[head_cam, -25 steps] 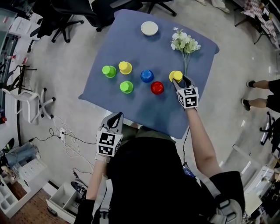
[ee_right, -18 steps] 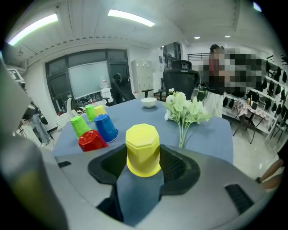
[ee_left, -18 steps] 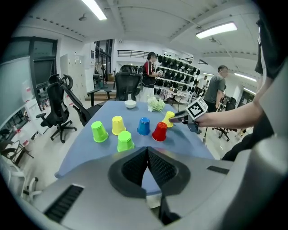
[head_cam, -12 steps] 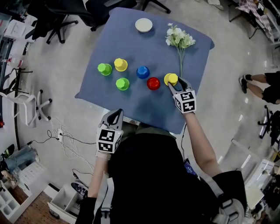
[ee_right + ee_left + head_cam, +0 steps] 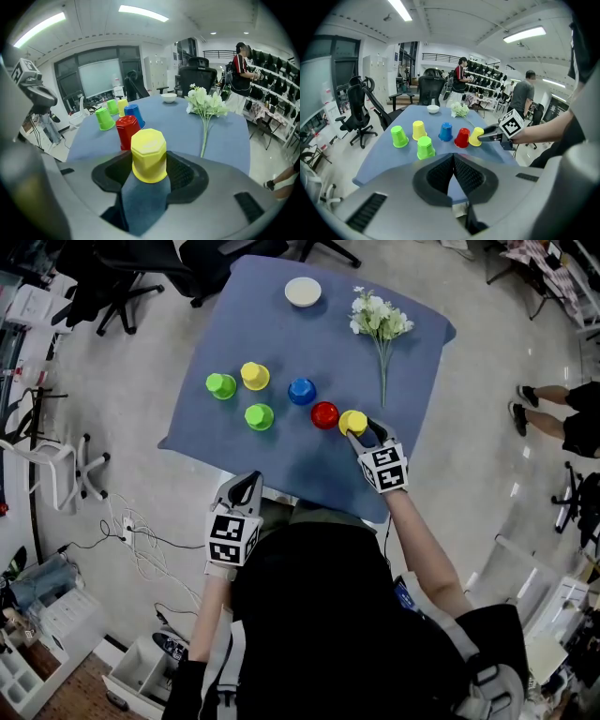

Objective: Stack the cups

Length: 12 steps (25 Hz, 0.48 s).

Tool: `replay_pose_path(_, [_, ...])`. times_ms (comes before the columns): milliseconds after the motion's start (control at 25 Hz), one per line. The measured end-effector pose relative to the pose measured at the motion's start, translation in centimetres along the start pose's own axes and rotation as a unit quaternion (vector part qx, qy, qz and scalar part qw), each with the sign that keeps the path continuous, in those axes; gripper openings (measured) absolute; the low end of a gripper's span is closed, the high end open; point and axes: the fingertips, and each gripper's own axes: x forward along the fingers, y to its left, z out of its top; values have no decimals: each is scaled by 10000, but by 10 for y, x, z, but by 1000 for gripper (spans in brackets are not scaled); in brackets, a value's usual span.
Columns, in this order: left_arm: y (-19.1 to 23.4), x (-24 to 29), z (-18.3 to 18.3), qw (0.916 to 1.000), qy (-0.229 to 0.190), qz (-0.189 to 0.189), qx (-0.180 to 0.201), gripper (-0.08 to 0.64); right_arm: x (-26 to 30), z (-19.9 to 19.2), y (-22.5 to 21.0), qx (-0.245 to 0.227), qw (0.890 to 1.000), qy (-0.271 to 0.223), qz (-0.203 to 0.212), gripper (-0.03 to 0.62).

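Upside-down cups sit on the blue table [image 5: 281,456]: two green [image 5: 221,385] [image 5: 259,415], a yellow [image 5: 253,376], a blue [image 5: 301,391] and a red cup [image 5: 324,414]. My right gripper [image 5: 361,430] is shut on a second yellow cup [image 5: 352,421] [image 5: 149,154], which is just right of the red cup [image 5: 127,131]. The jaws flank this cup's sides. Whether it is lifted off the cloth I cannot tell. My left gripper [image 5: 246,491] [image 5: 453,161] is shut and empty, hanging off the table's near edge.
A white bowl [image 5: 303,292] and a bunch of white flowers [image 5: 380,320] lie at the far side of the table. Office chairs [image 5: 141,277] stand beyond the table's far left. Cables and a rack are on the floor at left. People stand in the background.
The right gripper has carried the yellow cup leftwards, from beside the flower stems to right next to the red cup. The left gripper has stayed put.
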Motion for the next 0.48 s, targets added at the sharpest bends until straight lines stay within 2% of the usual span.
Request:
replay_pose_path(240, [-2,0,-1,10000,-14,-58,35,11,5,1,7,-107,9999,63,36,236])
replay_pose_path(480, [6,4,5,9998,-160,-97,-17,11,-1,-1,11,-4,9999,108,25,258])
